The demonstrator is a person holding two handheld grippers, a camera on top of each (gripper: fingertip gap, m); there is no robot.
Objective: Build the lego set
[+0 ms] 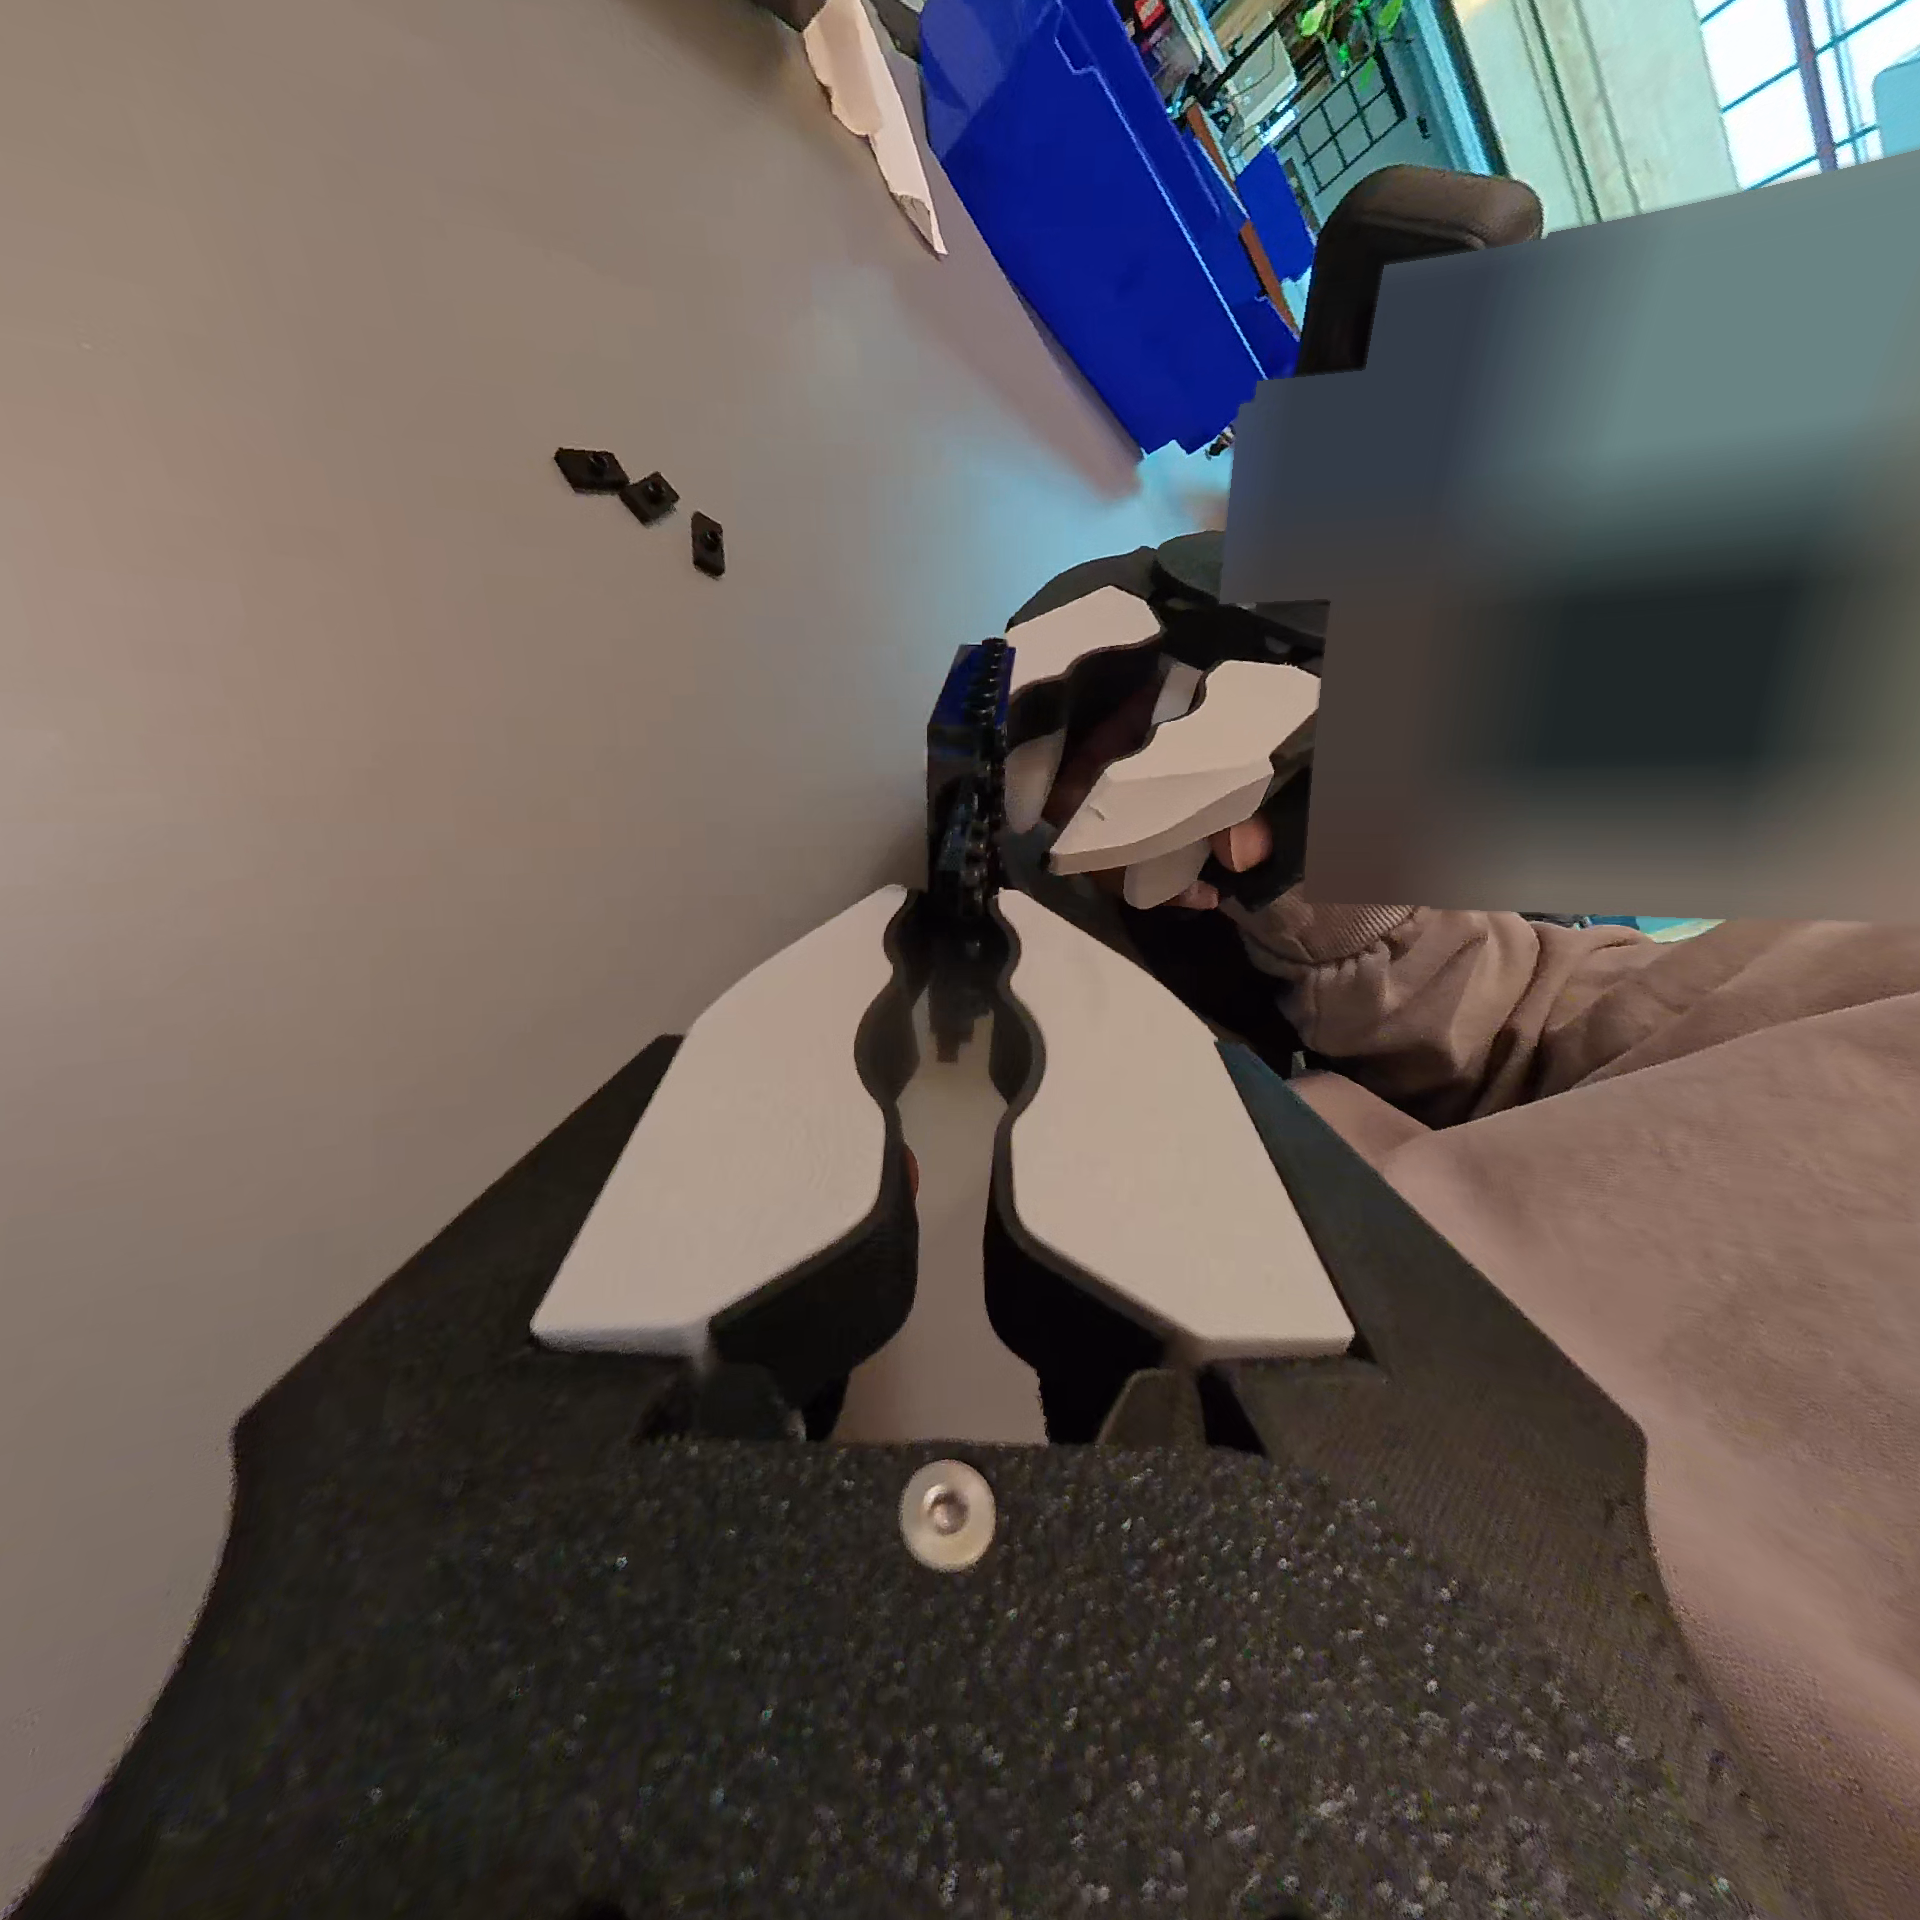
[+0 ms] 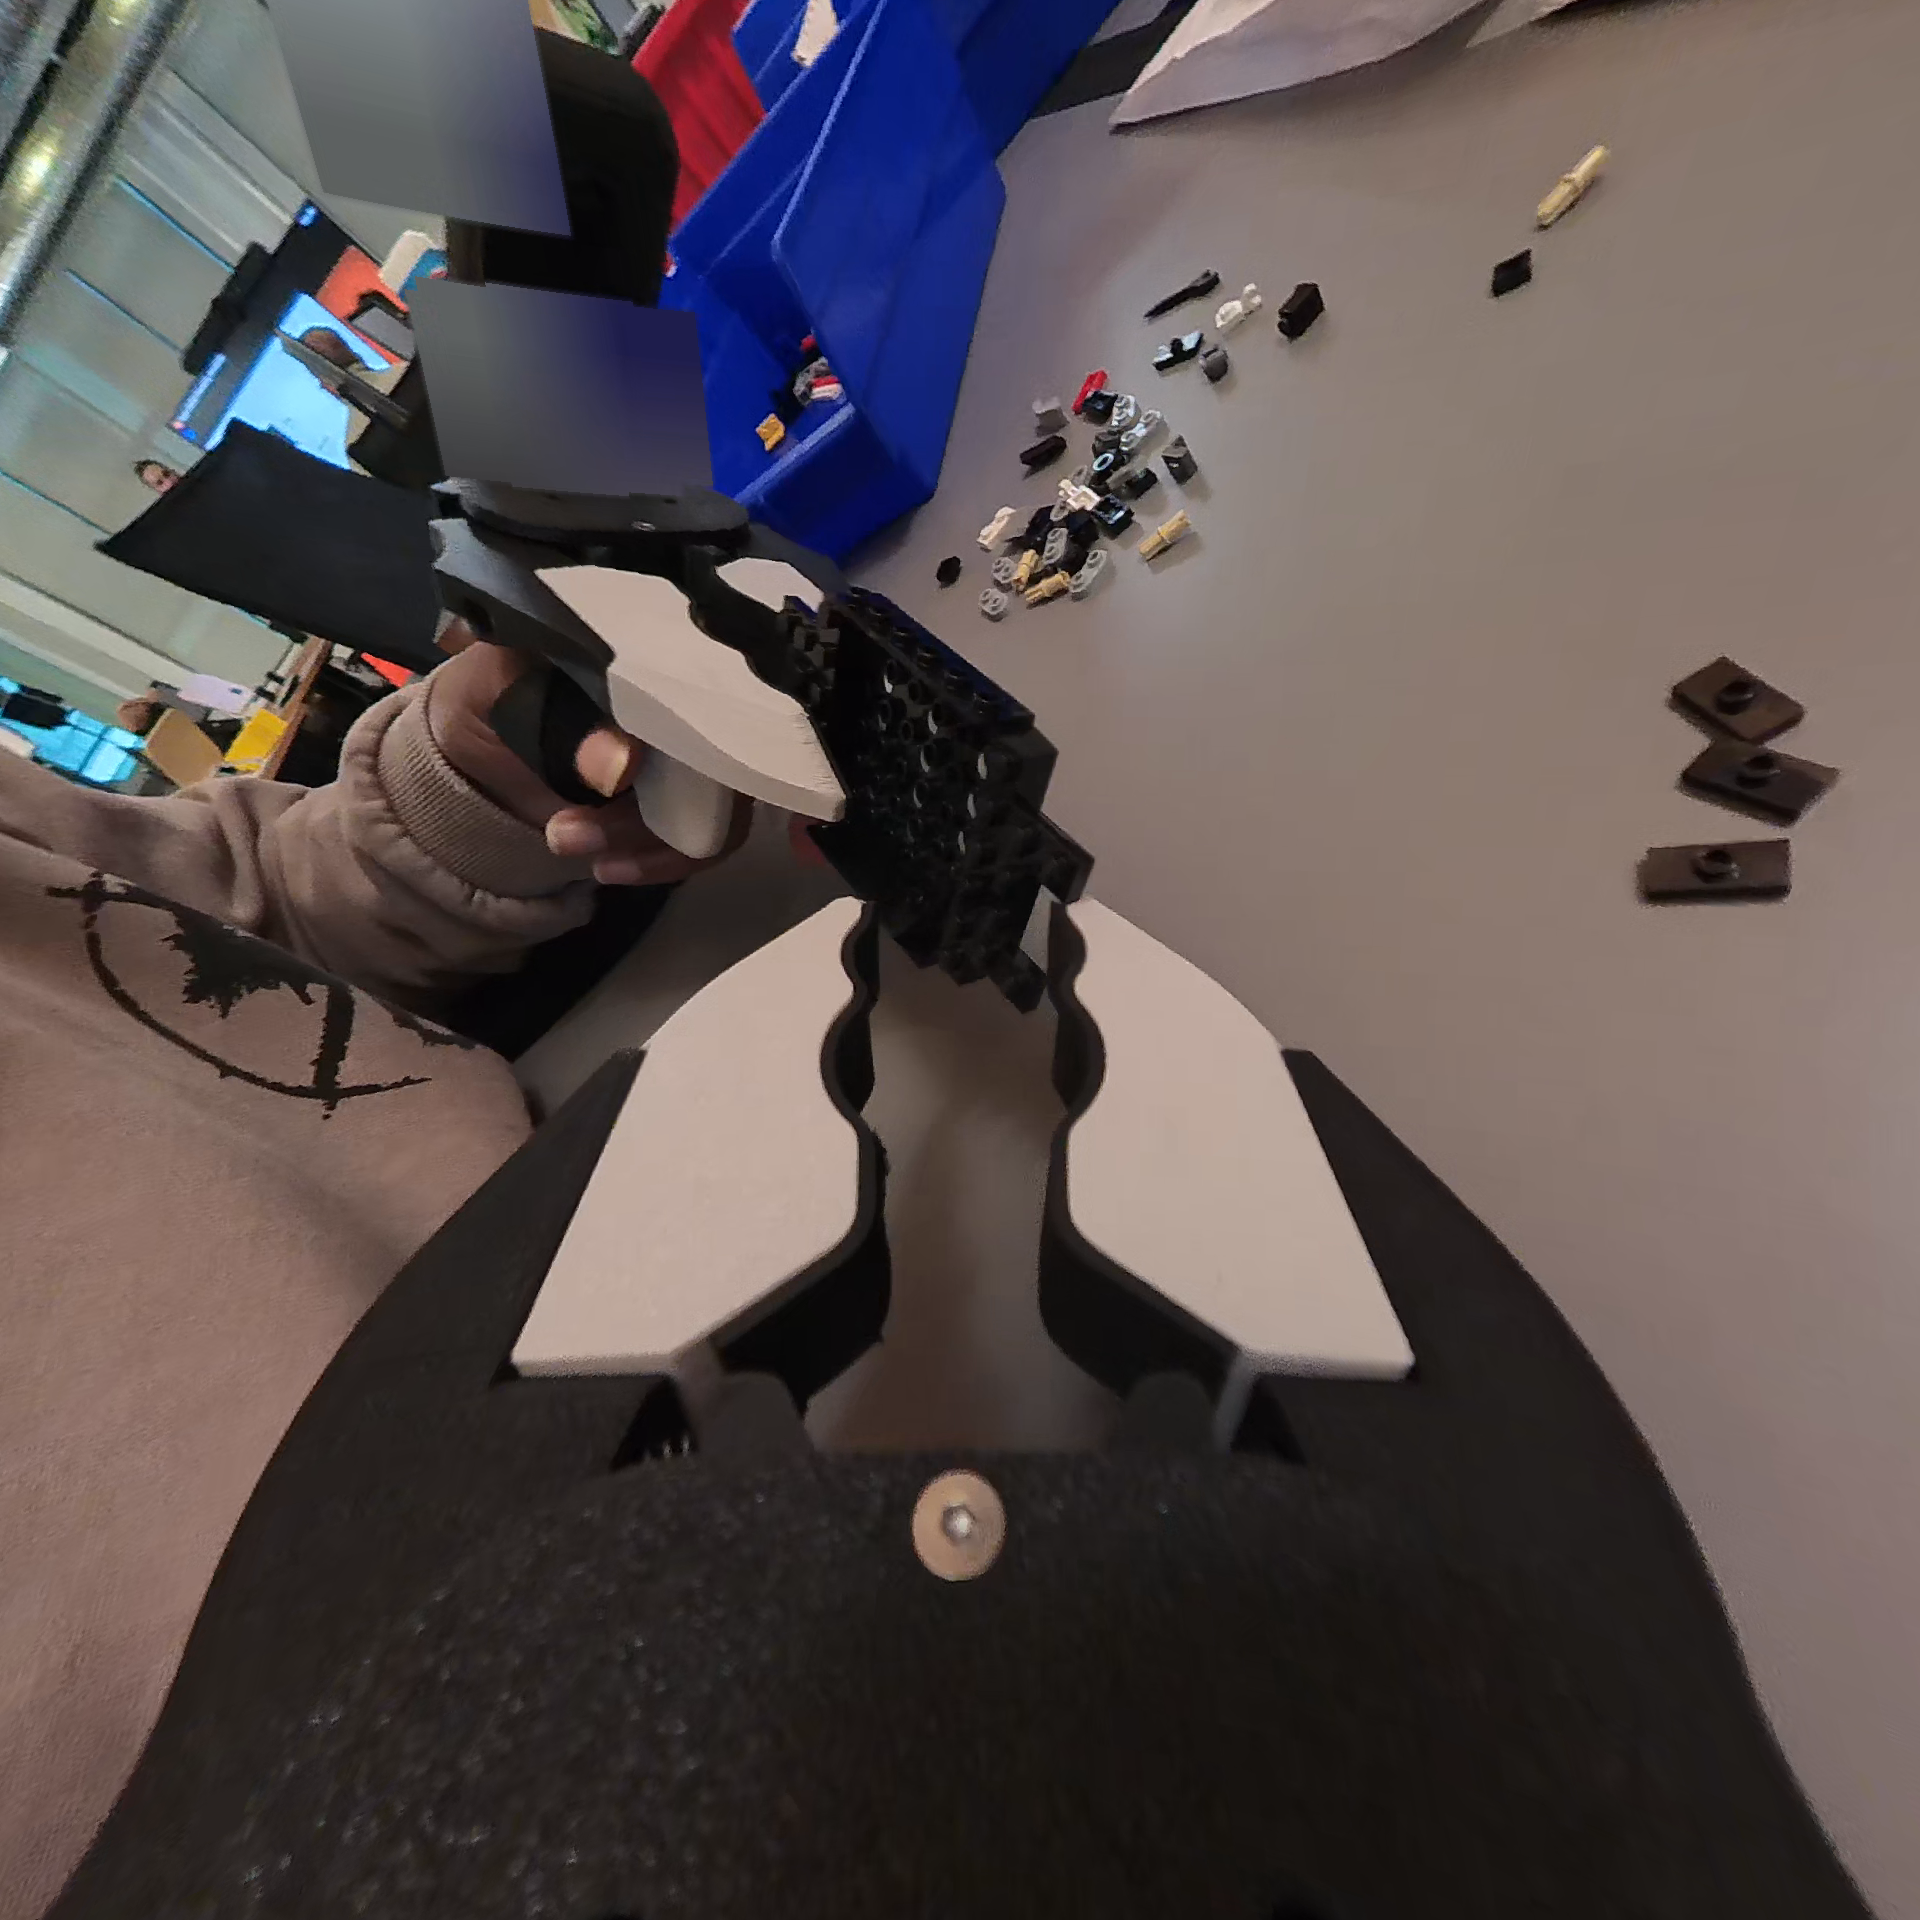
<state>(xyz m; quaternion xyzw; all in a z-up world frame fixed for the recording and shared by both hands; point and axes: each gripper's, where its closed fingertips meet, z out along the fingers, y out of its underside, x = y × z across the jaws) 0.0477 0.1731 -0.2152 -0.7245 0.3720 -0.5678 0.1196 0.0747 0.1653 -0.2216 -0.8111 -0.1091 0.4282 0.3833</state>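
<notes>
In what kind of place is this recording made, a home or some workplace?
Probably a shared lab or office workspace, not a home. Blue storage bins line the grey table, a screen glows in the background, and an office chair stands nearby.

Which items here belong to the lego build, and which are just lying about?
In the job: black lego assembly, held in the left gripper; right gripper, open beside it; three black plates; pile of loose pieces.

Lying about: blue bins; torn paper.
</notes>
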